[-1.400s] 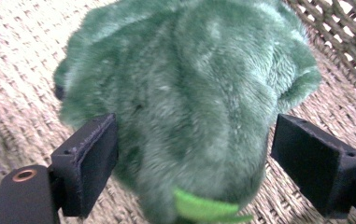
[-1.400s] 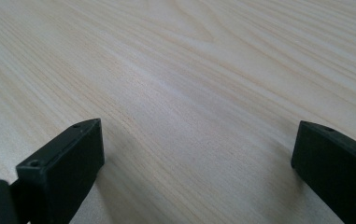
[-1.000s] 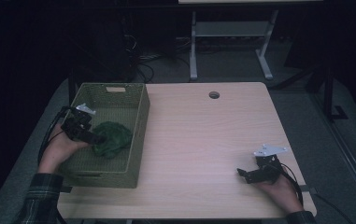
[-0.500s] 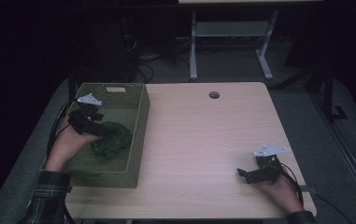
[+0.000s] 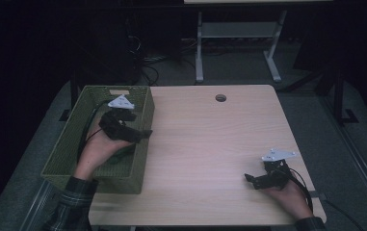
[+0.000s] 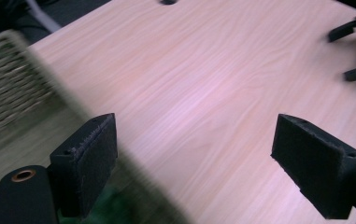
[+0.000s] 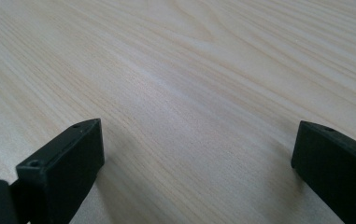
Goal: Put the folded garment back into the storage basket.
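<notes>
Wood-grain surface (image 5: 210, 144) carries an olive-green woven basket (image 5: 70, 149) along its left side, with a round cable hole (image 5: 220, 98) near the far edge. The left tool (image 5: 142, 134) is held above the basket's right wall, its jaws pointing out over the bare surface toward the right; in the left gripper view (image 6: 194, 154) its two black padded jaws stand wide apart with nothing between them, so it is released. A dark green bundle, seemingly cloth (image 5: 121, 155), lies on the basket floor just under the left hand (image 5: 97, 149), and a blurred green patch of it shows at the bottom of the left gripper view beside the basket's rim. The person's plaid sleeve (image 5: 72, 202) enters at the bottom left. The right tool (image 5: 249, 179) rests low near the front right corner of the surface, held by the right hand (image 5: 289, 195); in the right gripper view (image 7: 194, 158) its jaws are spread wide over bare wood, also released and empty.
</notes>
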The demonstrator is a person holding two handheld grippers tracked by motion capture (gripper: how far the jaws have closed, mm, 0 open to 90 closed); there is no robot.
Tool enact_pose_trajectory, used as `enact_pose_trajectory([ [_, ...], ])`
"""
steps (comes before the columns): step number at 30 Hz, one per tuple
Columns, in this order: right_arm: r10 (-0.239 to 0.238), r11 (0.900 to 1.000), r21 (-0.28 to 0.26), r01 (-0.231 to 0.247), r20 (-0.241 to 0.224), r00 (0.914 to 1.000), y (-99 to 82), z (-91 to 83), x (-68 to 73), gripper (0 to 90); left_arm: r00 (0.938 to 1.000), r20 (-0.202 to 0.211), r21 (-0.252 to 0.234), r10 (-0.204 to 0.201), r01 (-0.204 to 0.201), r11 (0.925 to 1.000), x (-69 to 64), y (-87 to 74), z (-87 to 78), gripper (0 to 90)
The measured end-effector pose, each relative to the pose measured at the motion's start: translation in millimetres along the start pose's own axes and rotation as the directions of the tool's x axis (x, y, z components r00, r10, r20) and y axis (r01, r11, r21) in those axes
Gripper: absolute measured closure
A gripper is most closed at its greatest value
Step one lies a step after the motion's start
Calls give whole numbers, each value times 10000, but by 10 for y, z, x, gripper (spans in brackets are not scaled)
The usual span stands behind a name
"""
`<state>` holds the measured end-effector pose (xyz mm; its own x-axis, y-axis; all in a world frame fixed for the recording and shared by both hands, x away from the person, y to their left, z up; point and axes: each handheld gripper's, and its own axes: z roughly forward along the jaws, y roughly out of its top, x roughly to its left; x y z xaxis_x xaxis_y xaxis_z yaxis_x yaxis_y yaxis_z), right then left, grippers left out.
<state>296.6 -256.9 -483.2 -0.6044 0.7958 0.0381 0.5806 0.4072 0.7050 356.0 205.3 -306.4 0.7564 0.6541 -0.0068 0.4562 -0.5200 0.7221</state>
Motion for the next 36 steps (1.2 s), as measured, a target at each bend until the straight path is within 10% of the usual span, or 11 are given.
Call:
enact_pose_trajectory([
  [22, 2, 10000, -1, -2, 1, 10000, 0, 0, 0, 20, 9965, 610, -672, 573, -531, 9963, -814, -120, 811, 138],
  [36, -11, 10000, 6, 11, 5, 10000, 0, -1, 0, 20, 9978, 413, 63, 520, -523, 9986, -878, -637, 1349, 137],
])
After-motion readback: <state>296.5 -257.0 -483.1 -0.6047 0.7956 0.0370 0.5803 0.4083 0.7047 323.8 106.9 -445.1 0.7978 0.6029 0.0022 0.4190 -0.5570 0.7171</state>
